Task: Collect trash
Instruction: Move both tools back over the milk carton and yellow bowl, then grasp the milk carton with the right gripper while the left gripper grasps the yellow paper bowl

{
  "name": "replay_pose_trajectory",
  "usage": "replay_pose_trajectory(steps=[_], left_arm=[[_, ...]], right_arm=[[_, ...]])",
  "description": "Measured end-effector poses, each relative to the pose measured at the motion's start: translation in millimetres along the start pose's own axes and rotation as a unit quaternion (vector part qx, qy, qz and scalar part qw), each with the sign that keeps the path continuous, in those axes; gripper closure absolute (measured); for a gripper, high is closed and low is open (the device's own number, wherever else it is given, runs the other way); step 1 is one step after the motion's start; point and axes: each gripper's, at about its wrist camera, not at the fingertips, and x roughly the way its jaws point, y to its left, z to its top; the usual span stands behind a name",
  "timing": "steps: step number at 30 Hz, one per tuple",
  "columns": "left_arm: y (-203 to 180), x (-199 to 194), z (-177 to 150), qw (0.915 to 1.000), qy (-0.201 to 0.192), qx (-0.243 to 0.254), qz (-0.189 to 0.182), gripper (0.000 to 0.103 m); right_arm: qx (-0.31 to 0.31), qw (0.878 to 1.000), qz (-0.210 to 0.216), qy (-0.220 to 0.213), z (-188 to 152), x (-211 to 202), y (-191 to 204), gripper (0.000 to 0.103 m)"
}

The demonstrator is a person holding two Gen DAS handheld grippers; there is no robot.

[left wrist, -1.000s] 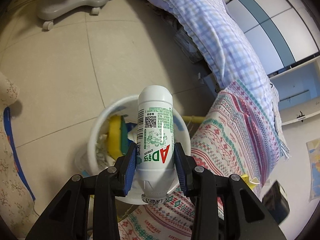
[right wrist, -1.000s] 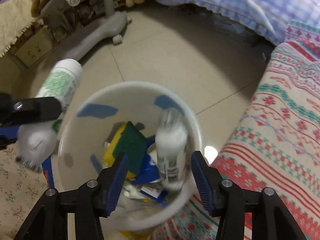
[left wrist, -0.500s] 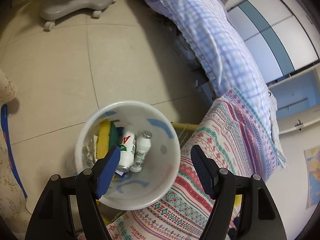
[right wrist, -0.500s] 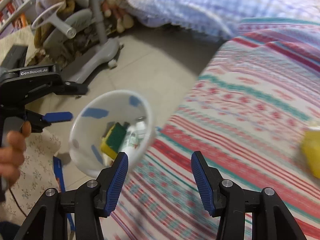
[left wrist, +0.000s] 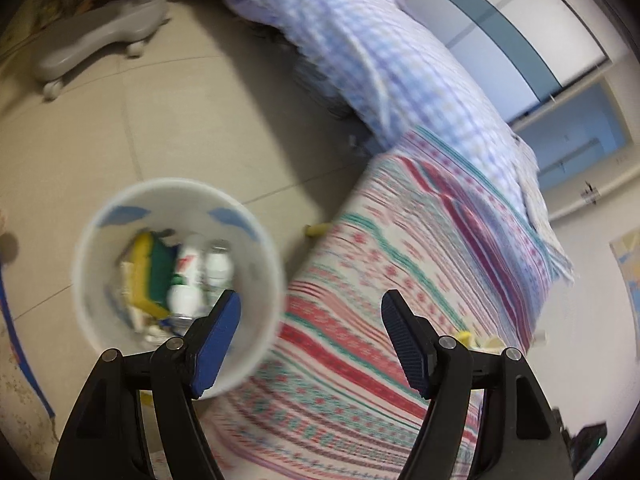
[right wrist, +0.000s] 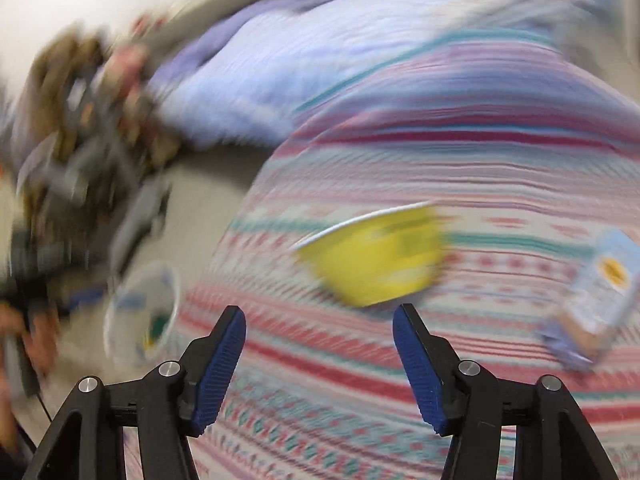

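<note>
Your left hand-held gripper (left wrist: 308, 340) stands wide apart with nothing between its blue pads, which touch nothing. Just past its left finger and below it stands the white trash bin (left wrist: 256, 344) on the tiled floor (left wrist: 132, 128); inside lie two small white bottles (left wrist: 196, 276) side by side, with a yellow-and-green sponge (left wrist: 150, 272) to their left and some paper scraps beneath. Ahead and to the right of the fingers spreads the striped blanket (left wrist: 400, 280) on the bed, a small yellow scrap (left wrist: 464, 336) lying on it just beyond the right finger. Farther off lies a blue checked quilt (left wrist: 360, 52), and at the far left a grey wheeled chair base (left wrist: 100, 36) stands on the floor. A pale wardrobe with blue panels stands behind the bed.

Your right hand-held gripper (right wrist: 320, 356) is empty too, its jaws opening over the same striped blanket (right wrist: 360, 400). Just beyond its right finger lies a crumpled yellow wrapper (right wrist: 376, 260), clear of the pads. Farther right lies a pale blue carton (right wrist: 604, 284). Off to the left, down on the floor, sits the bin (right wrist: 116, 320), heavily blurred. The rest of that view is too smeared to read.
</note>
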Motion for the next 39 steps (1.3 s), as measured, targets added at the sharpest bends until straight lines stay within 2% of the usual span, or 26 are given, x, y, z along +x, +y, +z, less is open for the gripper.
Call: replay_pose_trajectory(steps=[3, 7, 11, 17, 20, 23, 25, 26, 28, 29, 32, 34, 39], left_arm=[[-34, 9, -11, 0.9993, 0.007, 0.035, -0.014, 0.028], [-85, 26, -30, 0.9954, 0.026, 0.088, -0.029, 0.028], [-129, 38, -51, 0.989, 0.038, 0.136, -0.046, 0.027], [-180, 51, -79, 0.9747, 0.029, 0.219, -0.031, 0.027], [-196, 52, -89, 0.9637, 0.02, 0.265, -0.029, 0.027], [-208, 57, -96, 0.953, 0.013, 0.302, -0.019, 0.027], [-211, 62, -99, 0.9475, 0.012, 0.319, -0.011, 0.027], [-214, 65, -100, 0.9449, 0.012, 0.327, -0.008, 0.027], [-217, 73, -101, 0.9421, 0.014, 0.335, -0.005, 0.027], [-220, 76, -102, 0.9409, 0.018, 0.338, -0.008, 0.027], [-228, 84, -103, 0.9384, 0.024, 0.344, -0.023, 0.027], [-236, 87, -106, 0.9333, 0.016, 0.358, -0.026, 0.027], [-250, 108, -126, 0.9057, 0.022, 0.423, -0.001, 0.027]], right_arm=[[0.08, 0.996, -0.014, -0.034, 14, -24, -46, 0.037], [0.151, 0.986, -0.044, -0.047, 14, -39, -92, 0.032], [0.206, 0.974, -0.083, -0.032, 6, -33, -128, 0.03], [0.275, 0.956, -0.102, 0.0, 1, -7, -171, 0.027], [0.284, 0.953, -0.108, 0.001, 6, 7, -173, 0.021], [0.287, 0.952, -0.103, 0.024, 9, 29, -172, 0.02], [0.281, 0.951, -0.124, 0.033, 11, 39, -172, 0.02], [0.273, 0.952, -0.133, 0.041, 11, 44, -171, 0.021], [0.263, 0.951, -0.154, 0.055, 10, 48, -169, 0.038], [0.261, 0.951, -0.157, 0.06, 9, 47, -169, 0.039], [0.267, 0.952, -0.141, 0.049, 10, 32, -169, 0.041], [0.26, 0.956, -0.133, 0.034, 12, 18, -164, 0.041], [0.234, 0.968, -0.086, 0.029, 13, 4, -147, 0.041]])
